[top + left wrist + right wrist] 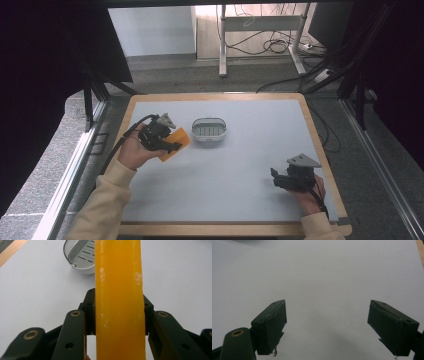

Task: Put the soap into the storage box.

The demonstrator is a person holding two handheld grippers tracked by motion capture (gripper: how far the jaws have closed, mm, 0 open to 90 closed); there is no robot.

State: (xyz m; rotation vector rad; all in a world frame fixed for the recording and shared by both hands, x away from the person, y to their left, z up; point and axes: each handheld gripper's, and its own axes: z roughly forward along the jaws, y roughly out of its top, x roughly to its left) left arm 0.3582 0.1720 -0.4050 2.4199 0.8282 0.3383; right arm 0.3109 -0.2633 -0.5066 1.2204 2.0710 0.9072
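Note:
An orange translucent soap bar point(176, 142) is clamped in my left gripper point(170, 145) at the left of the grey table. In the left gripper view the bar point(119, 300) stands upright between the two black jaws, whose pads press on both its sides. Beyond it lies a small white slotted soap dish point(80, 257), also seen just right of the bar on the table point(210, 130). My right gripper point(275, 179) rests low at the table's right front. Its jaws stand wide apart over bare table point(327, 315) with nothing between them.
The grey table top point(235, 165) has a wooden rim point(320, 145). Past its far edge are a floor, a table leg frame and cables point(265, 45). Dark curtains hang at both sides.

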